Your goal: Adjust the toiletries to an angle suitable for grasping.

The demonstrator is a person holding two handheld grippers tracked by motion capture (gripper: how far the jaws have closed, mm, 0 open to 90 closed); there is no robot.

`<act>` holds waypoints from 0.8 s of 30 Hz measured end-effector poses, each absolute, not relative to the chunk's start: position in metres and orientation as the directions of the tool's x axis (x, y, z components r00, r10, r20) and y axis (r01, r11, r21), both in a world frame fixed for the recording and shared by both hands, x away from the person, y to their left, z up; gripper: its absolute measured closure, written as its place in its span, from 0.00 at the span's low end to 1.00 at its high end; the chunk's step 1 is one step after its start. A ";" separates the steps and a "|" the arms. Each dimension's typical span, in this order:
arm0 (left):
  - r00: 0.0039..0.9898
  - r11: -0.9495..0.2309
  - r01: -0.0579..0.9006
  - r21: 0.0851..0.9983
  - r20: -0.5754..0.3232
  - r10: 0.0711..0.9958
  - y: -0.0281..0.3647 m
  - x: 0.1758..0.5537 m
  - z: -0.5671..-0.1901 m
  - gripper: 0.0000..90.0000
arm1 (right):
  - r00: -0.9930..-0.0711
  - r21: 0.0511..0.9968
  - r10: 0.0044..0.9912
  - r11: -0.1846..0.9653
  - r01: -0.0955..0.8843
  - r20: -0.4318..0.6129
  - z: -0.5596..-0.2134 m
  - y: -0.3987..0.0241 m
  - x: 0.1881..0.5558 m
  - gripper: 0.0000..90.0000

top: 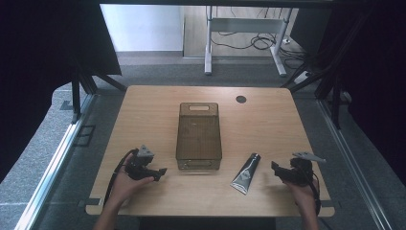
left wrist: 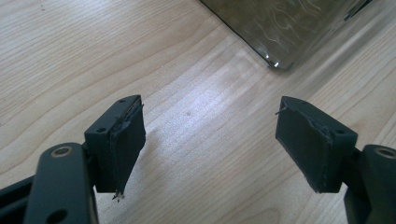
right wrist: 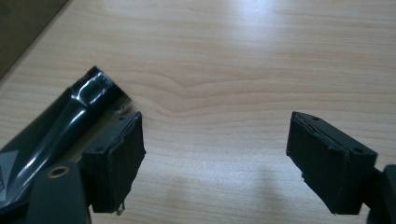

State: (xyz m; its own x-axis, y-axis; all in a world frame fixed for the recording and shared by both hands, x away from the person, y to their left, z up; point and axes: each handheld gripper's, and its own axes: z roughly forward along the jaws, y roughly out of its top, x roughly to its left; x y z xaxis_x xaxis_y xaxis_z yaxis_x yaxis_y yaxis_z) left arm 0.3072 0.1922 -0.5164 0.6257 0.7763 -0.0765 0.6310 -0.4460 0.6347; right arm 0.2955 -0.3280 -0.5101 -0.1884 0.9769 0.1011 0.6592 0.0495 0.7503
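A: Left side status?

B: Left gripper (top: pixel 160 173) sits near the front-left of the wooden table (top: pixel 143 115), held in the person's left hand (top: pixel 125 184). Jaws spread wide, nothing between them. The left gripper view shows bare wood between the pads (left wrist: pixel 126 144).

A: What's ahead of it?

B: Smoky translucent bin (top: pixel 198 136), just beyond and to the right of the fingertips. In the left gripper view its rounded near corner (left wrist: pixel 280 63) is up ahead of the right jaw, apart from it. The bin stands upright mid-table, long axis running away from the person, handle cutout at the far end. Looks empty, though I can't be sure through the tinted wall.

A: And right of the bin?

B: Black tube (top: pixel 246 173), lying flat on the table, between the bin and the right gripper (top: pixel 274 166). Cap end points away from the person, flat crimped end toward the front edge. Not touching the bin.

A: Right gripper?

B: Held in the right hand (top: pixel 301 189) near the front-right. Jaws wide apart, holding nothing. In the right gripper view the tube (right wrist: pixel 60 126) lies just outside the left jaw, partly hidden behind it; can't tell if they touch. Bare wood between the pads (right wrist: pixel 123 158).

A: Anything else on the table?

B: Dark round grommet (top: pixel 241 99) near the far edge, well beyond both grippers.
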 end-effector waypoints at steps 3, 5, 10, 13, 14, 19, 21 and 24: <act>0.625 -0.445 0.633 0.634 -0.079 0.777 0.193 0.308 -0.517 0.27 | -0.189 0.762 0.977 0.044 0.646 0.104 -0.505 -0.331 0.294 0.26; 0.627 -0.449 0.631 0.633 -0.075 0.775 0.193 0.309 -0.517 0.27 | -0.200 0.767 0.974 0.051 0.640 0.102 -0.503 -0.332 0.292 0.29; 0.619 -0.443 0.637 0.631 -0.076 0.782 0.193 0.308 -0.517 0.27 | -0.225 0.766 0.969 0.069 0.639 0.100 -0.501 -0.332 0.291 0.37; 0.622 -0.445 0.630 0.637 -0.071 0.779 0.193 0.306 -0.515 0.27 | -0.245 0.763 0.963 0.076 0.642 0.110 -0.501 -0.330 0.290 0.40; 0.625 -0.449 0.625 0.638 -0.065 0.778 0.193 0.306 -0.514 0.27 | -0.253 0.761 0.960 0.079 0.644 0.115 -0.501 -0.329 0.290 0.41; 0.629 -0.452 0.622 0.639 -0.065 0.774 0.191 0.306 -0.513 0.27 | -0.279 0.748 0.954 0.107 0.655 0.107 -0.502 -0.324 0.291 0.47; 0.631 -0.452 0.623 0.638 -0.069 0.773 0.189 0.306 -0.514 0.27 | -0.285 0.743 0.953 0.115 0.659 0.105 -0.503 -0.321 0.293 0.52; 0.639 -0.466 0.627 0.625 -0.069 0.767 0.185 0.308 -0.518 0.27 | -0.304 0.738 0.947 0.131 0.662 0.104 -0.503 -0.316 0.293 0.56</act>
State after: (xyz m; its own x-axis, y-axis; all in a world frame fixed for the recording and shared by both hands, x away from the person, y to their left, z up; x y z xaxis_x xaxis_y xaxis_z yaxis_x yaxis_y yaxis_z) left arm 0.3078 0.1854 -0.5181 0.6385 0.7665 -0.0691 0.6268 -0.4658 0.6247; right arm 0.2929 -0.3161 -0.5031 -0.3038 0.9470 0.1044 0.6623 0.1311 0.7377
